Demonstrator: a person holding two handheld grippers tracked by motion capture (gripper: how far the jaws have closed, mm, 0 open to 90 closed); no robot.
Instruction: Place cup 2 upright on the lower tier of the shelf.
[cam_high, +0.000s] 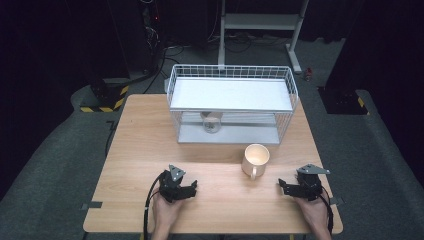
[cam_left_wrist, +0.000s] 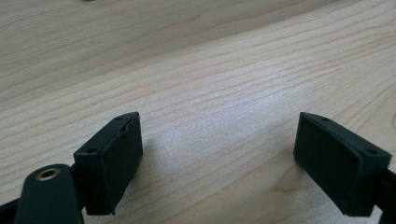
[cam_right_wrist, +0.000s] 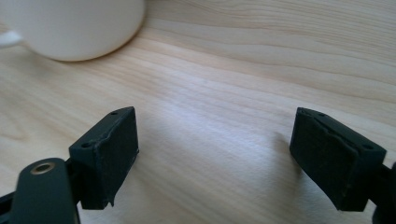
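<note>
Nothing picked up yet: both grippers resting low on a wooden table, jaws spread wide and empty.

Left gripper at lower centre-left of the high view, right gripper at lower right. Cream mug upright just right of centre, handle toward the bottom edge, apart from both grippers, nearer the right one. Behind it, upper centre, a white wire basket with a small glass under its shelf. Nothing between right gripper and mug.
</note>
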